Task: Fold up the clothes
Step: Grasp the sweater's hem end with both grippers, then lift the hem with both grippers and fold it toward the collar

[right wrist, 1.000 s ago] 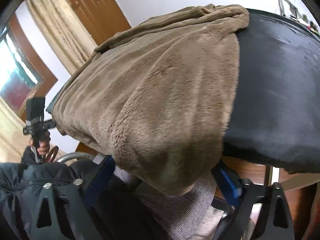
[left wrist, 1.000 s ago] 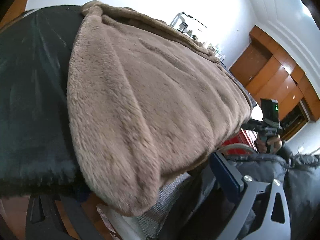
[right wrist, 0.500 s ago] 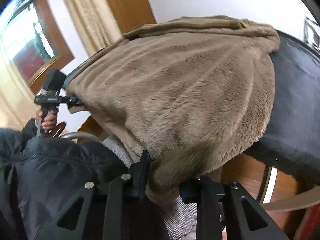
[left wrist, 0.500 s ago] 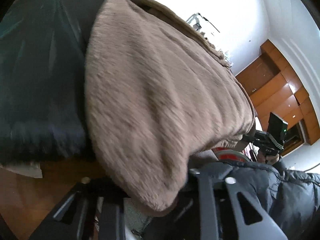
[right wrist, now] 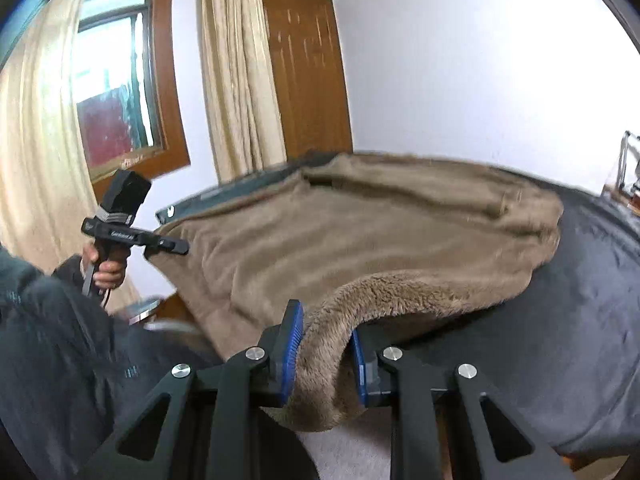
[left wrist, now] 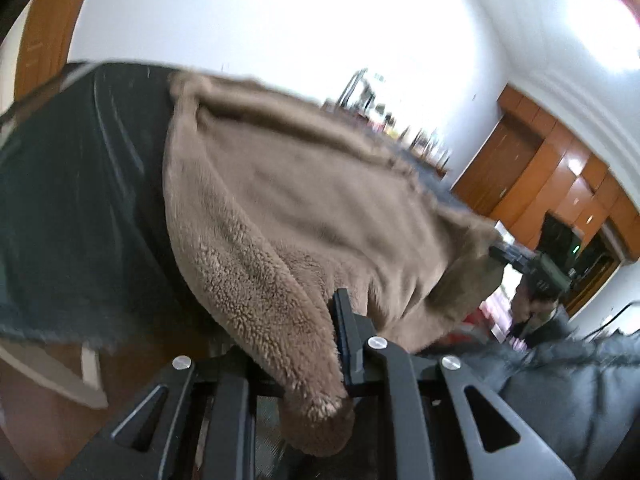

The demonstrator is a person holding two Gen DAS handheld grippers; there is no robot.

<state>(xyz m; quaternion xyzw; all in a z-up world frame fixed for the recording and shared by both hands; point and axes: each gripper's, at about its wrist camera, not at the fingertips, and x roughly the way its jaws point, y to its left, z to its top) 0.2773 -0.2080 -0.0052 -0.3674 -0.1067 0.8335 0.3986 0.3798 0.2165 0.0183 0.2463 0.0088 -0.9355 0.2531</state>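
A tan fleece garment (left wrist: 288,216) lies spread over a dark cloth-covered table (left wrist: 80,200), its near edge pulled off the table. My left gripper (left wrist: 304,356) is shut on one near corner of the fleece, which hangs between the fingers. In the right wrist view my right gripper (right wrist: 324,344) is shut on the other near corner of the garment (right wrist: 360,240), blue pads pressing the pile. Each view shows the other gripper off to the side: the right one (left wrist: 508,256) at the garment's far corner, the left one (right wrist: 176,246) in a hand.
The dark table cover (right wrist: 580,320) extends to the right. A person's dark padded jacket (left wrist: 560,380) fills the near side. Behind stand a curtain (right wrist: 236,72), a wooden door (right wrist: 304,68), a window (right wrist: 116,92) and wooden cabinets (left wrist: 560,176).
Both grippers have risen and pulled back, lifting the near edge of the fleece. The views now look over the garment's top rather than up at its hanging underside.
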